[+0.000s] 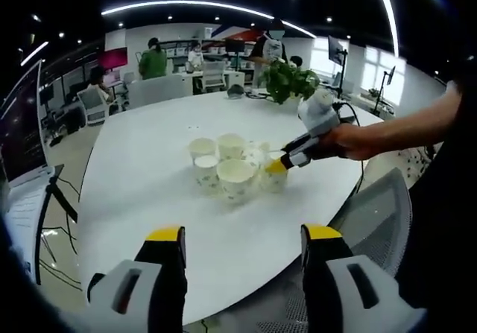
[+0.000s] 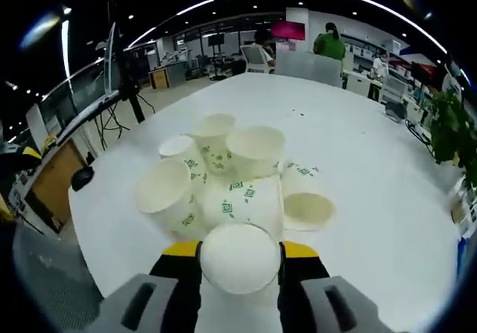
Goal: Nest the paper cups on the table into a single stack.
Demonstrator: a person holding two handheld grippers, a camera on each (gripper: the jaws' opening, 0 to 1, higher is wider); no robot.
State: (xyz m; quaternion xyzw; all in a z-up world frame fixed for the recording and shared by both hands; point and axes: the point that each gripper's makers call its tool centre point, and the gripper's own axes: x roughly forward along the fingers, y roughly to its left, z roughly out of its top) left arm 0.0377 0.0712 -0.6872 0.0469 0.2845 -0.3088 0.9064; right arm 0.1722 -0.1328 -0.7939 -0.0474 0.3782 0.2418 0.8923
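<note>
Right claw grips 1 paper cup for nesting

Right claw (image 2: 240, 262) clamps a cup (image 2: 240, 258) beside the cluster (image 2: 223, 176) on the tabletop (image 2: 373, 154); left claw (image 1: 242, 236) waits wide, well back.

On the surface (image 2: 373, 162) the paper cups (image 2: 216, 169) cluster together, one cup (image 2: 240, 258) nearest, between the right gripper's (image 2: 240, 255) fingers (image 2: 182, 262).

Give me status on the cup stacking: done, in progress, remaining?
Done: nothing clearly nested; the paper cups stand clustered on the white table. In hand: the right gripper grips one cup between its jaws at the cluster's edge. The left gripper waits open, away from them. Left: nesting nearly everything.
</note>
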